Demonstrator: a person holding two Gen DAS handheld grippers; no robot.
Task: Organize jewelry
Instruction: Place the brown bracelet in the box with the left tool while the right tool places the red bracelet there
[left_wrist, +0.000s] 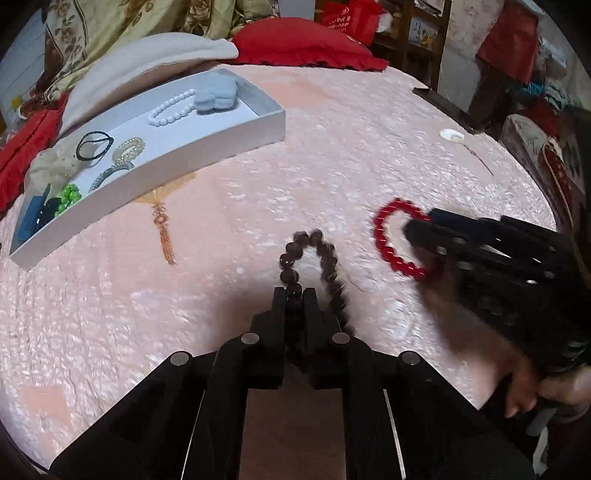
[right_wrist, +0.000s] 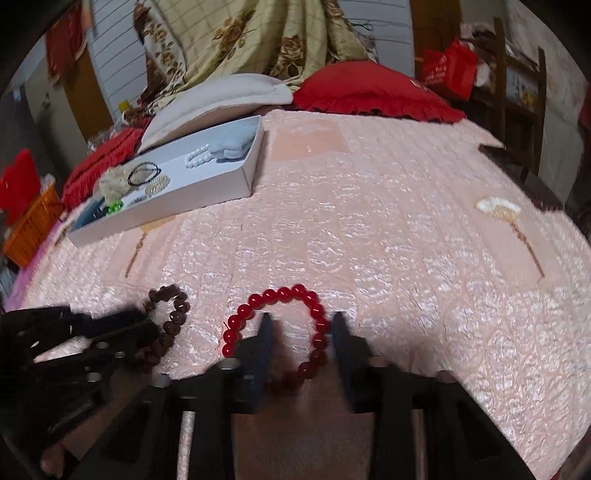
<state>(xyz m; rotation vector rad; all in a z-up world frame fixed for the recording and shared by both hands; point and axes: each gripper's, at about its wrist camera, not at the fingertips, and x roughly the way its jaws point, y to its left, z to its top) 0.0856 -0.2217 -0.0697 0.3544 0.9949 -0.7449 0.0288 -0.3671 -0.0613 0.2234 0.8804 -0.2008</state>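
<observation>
A dark brown bead bracelet (left_wrist: 317, 258) lies on the pink bedspread. My left gripper (left_wrist: 294, 293) is shut on its near beads; it also shows in the right wrist view (right_wrist: 168, 325), where the left gripper (right_wrist: 147, 328) comes in from the left. A red bead bracelet (right_wrist: 280, 332) lies to its right. My right gripper (right_wrist: 301, 321) is open, one finger inside the ring and one outside, straddling its right side. In the left wrist view the right gripper (left_wrist: 413, 230) is over the red bracelet (left_wrist: 388, 240).
A white tray (left_wrist: 207, 147) at the far left holds a white bead bracelet (left_wrist: 171, 109), a grey cloth (left_wrist: 216, 94), a black hair tie (left_wrist: 94, 144), green beads (left_wrist: 69, 197) and other pieces. Red pillow (right_wrist: 369, 88) and bedding at the back. An orange basket (right_wrist: 33, 229) stands left of the bed.
</observation>
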